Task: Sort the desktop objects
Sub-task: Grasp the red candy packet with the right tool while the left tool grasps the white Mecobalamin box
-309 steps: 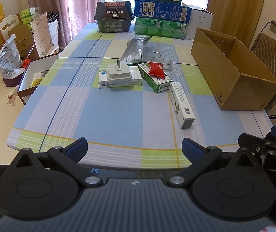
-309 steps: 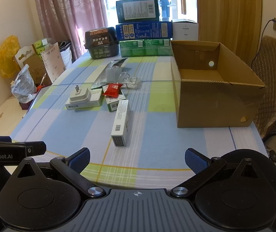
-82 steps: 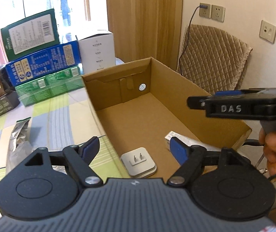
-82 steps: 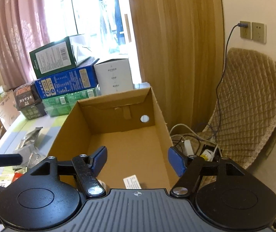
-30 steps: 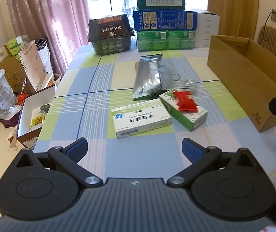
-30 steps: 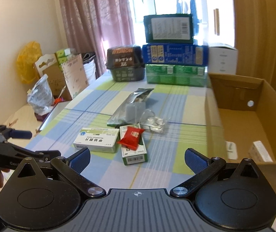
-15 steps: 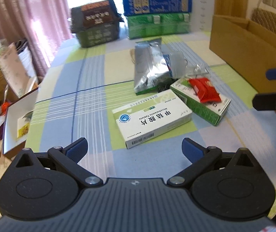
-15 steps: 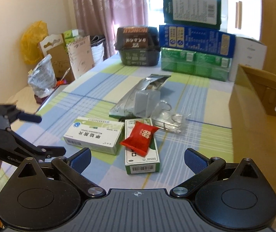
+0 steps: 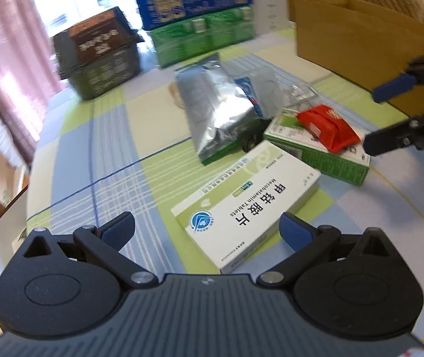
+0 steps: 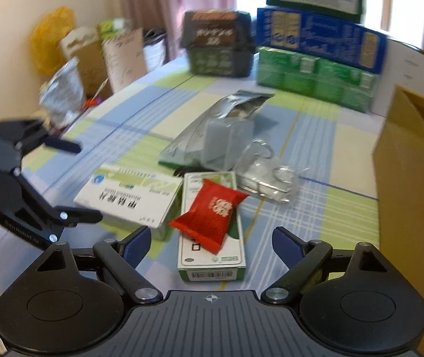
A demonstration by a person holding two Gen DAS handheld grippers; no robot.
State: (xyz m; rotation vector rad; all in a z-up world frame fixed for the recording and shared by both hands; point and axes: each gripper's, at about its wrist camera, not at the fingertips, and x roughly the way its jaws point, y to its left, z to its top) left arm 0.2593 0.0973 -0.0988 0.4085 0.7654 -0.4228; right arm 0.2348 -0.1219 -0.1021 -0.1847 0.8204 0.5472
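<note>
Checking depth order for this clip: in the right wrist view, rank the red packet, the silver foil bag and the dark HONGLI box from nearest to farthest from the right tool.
1. red packet: just ahead of the open right tool, lying on a green box.
2. silver foil bag: mid-table, behind the packet.
3. dark HONGLI box: far end of the table, near the curtain.

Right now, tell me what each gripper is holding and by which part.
Nothing is held. The left gripper hovers open before the white tablet box; the right gripper is open around the green box carrying the red sachet.
</note>
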